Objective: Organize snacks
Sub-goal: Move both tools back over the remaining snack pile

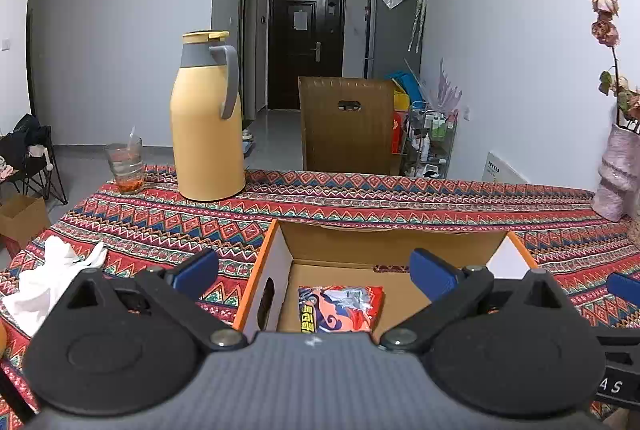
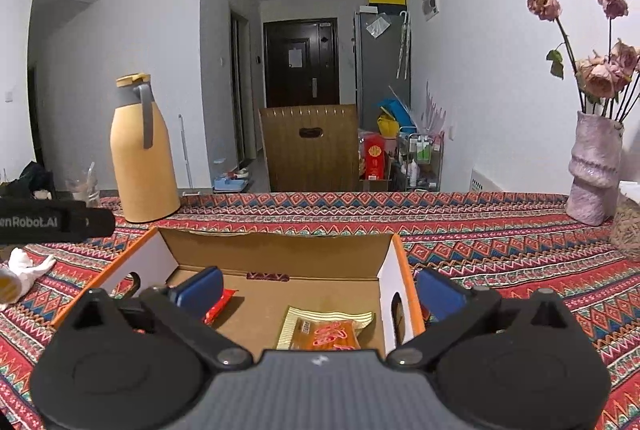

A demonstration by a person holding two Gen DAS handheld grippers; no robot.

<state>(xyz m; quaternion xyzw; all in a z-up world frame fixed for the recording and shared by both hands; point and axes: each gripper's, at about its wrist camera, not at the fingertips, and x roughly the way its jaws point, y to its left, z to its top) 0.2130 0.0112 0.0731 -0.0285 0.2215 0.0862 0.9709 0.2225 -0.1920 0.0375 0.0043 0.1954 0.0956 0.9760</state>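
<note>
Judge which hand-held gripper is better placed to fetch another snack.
Neither clearly: no loose snack shows on the tablecloth. Both the left hand-held gripper and right hand-held gripper hang open and empty over the box.

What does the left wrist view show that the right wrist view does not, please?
Only the left wrist view shows the red snack packet whole and a small carton on the floor. Only the right wrist view shows the yellow-striped orange snack packet and the full vase of dried roses. Both share the open cardboard box, yellow thermos and patterned tablecloth.
</note>
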